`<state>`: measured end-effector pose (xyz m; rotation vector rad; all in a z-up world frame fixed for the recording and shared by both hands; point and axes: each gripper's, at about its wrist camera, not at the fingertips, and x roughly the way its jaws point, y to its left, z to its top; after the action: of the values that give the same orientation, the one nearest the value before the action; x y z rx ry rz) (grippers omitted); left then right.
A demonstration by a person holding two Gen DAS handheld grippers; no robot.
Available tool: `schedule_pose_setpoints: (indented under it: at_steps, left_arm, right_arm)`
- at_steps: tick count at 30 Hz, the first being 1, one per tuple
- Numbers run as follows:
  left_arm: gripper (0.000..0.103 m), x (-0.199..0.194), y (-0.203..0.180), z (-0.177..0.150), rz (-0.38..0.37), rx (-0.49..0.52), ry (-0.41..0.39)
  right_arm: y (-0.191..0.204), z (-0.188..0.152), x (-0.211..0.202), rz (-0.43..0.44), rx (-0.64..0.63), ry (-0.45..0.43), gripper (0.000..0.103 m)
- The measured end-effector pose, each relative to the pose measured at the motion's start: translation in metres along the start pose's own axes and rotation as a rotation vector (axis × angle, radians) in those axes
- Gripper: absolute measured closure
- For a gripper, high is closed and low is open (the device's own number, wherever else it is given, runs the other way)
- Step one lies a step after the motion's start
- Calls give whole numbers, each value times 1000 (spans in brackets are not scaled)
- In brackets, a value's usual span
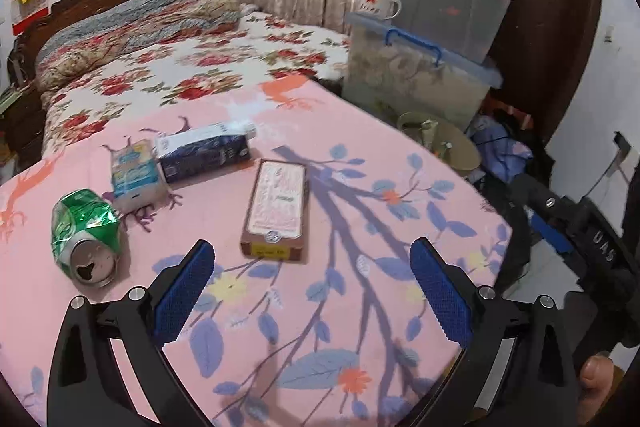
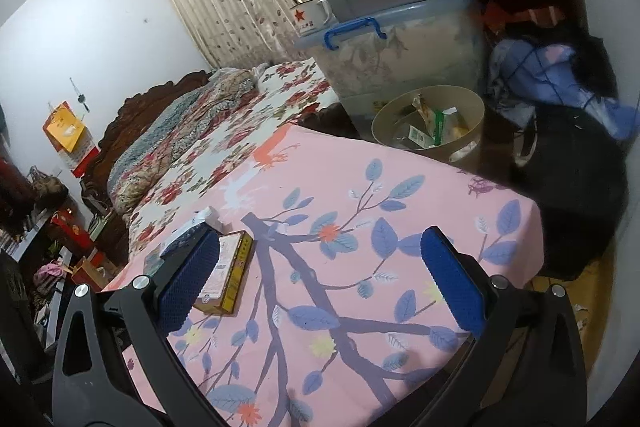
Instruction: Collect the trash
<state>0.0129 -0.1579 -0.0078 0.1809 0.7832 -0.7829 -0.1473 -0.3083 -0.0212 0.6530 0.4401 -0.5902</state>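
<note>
From your left wrist camera, the left gripper hangs over the pink cloth with its jaws spread wide and nothing between them. Ahead lies the trash: a crushed green can on its side at the left, a small tissue pack just behind it, a dark blue carton touching that pack, and a brown flat box nearest your fingers. The can looks light and thin-walled, already dented, so it should give further under pressure; take it across the body, not the slick round end. The flat box looks stiff; grip it across its narrow width. From your right wrist camera, the right gripper is likewise released and empty, with the brown flat box just beside its left finger and the carton partly hidden behind that finger. Past the far edge of the cloth stands the round bin, already holding some wrappers, well apart from the pieces on the cloth.
</note>
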Motion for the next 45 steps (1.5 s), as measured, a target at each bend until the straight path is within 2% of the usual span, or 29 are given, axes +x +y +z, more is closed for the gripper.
schedule_pose_setpoints:
  at_steps: [3, 6, 10, 16, 29, 45]
  left_arm:
    - [9, 7, 0, -2, 5, 23, 42]
    - [9, 9, 3, -6, 53, 34, 39]
    - [9, 9, 9, -6, 59, 42, 28]
    - [9, 2, 26, -3, 9, -30, -1]
    - [9, -1, 31, 0, 136, 8, -25]
    - [9, -6, 25, -1, 138, 38, -53]
  right_arm:
    - [1, -4, 7, -9, 10, 20, 3]
    - [5, -8, 17, -1, 7, 55, 3]
    - [9, -10, 27, 23, 18, 95, 3]
    - [13, -13, 32, 29, 19, 111, 3]
    - [21, -18, 39, 36, -4, 135, 3]
    - [21, -21, 45, 49, -5, 157, 3]
